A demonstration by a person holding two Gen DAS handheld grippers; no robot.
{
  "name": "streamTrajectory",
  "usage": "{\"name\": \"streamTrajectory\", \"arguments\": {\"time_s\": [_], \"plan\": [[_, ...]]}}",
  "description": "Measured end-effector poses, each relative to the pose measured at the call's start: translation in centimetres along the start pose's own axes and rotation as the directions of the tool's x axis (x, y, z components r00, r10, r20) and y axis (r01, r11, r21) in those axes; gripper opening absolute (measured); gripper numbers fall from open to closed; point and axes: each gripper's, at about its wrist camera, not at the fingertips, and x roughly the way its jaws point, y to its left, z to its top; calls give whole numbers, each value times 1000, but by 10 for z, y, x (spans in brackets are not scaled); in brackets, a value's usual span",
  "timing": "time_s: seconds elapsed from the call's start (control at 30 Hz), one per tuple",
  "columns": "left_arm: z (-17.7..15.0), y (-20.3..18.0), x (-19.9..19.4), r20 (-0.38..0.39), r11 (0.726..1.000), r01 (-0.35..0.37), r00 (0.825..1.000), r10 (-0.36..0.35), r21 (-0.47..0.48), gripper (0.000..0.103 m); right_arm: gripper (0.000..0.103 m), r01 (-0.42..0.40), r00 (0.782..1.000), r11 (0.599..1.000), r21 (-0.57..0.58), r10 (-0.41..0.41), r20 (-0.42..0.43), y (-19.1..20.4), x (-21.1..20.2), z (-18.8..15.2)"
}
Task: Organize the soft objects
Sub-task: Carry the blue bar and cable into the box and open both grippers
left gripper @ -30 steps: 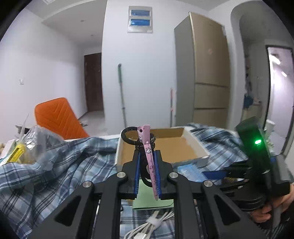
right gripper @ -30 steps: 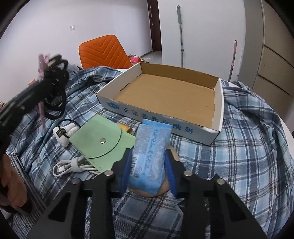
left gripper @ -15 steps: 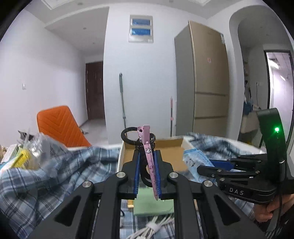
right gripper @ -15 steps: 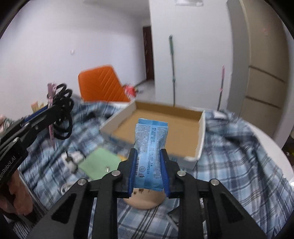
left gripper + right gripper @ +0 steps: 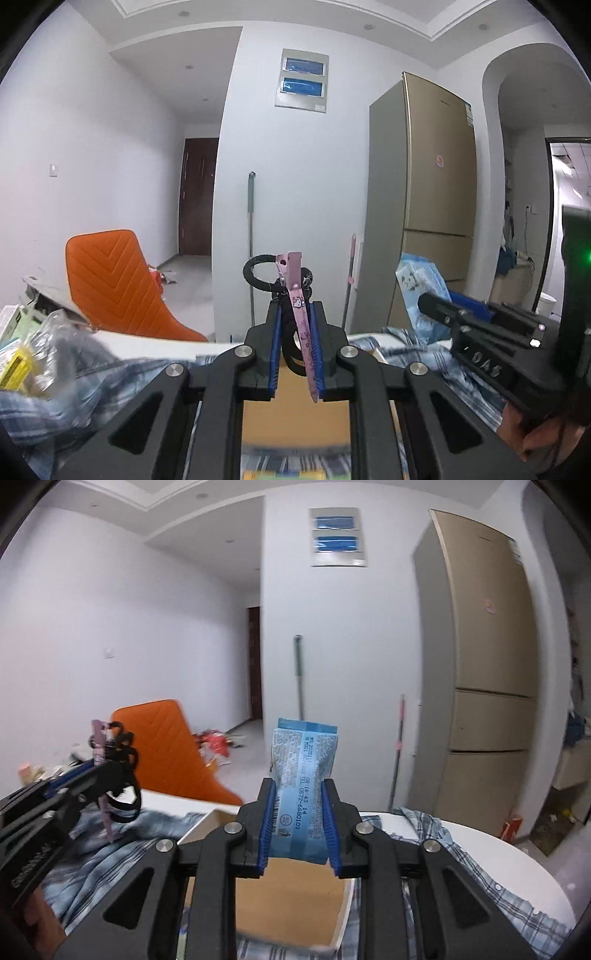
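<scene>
My left gripper [image 5: 296, 334] is shut on a pink hair clip [image 5: 300, 317] tangled with black hair ties [image 5: 258, 275], held up above the cardboard box [image 5: 295, 413]. It also shows at the left of the right wrist view [image 5: 110, 775]. My right gripper [image 5: 299, 812] is shut on a blue tissue pack [image 5: 303, 775], held upright above the same box [image 5: 288, 897]. The pack and right gripper show at the right of the left wrist view [image 5: 421, 291].
A blue plaid cloth [image 5: 461, 856] covers the round white table [image 5: 517, 853]. An orange chair [image 5: 114, 284] stands behind it. A clear bag with yellow packets [image 5: 33, 354] lies at the left. A tall fridge [image 5: 424, 206] and mop handles stand at the back.
Both grippers have lifted and tilted up with their loads. The table items below have dropped out of view, and the box now sits low in both views.
</scene>
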Motion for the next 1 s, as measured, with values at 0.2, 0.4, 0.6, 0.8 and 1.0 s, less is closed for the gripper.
{"name": "streamTrajectory", "arguments": {"time_s": [0.2,0.4,0.6,0.8,1.0], "plan": [[-2,-5,47,21,1000,11,1000,-12,28,15,24,25,999,1000,0,-24,21,-9,35,-15],[-11,-12,84,22,996,13,1000,-15,87,15,24,23,1000,1000,-12,-23,12,-11,48,-36],[-37,-8,99,1,997,7,1000,-7,77,15,24,-3,1000,1000,13,4,-27,-15,53,-45],[-46,-6,109,-28,997,6,1000,-4,78,15,24,-13,999,1000,11,13,-50,-14,58,-46],[-48,3,117,-63,999,-19,998,21,37,15,24,-15,997,1000,21,17,-77,-19,63,-48]]}}
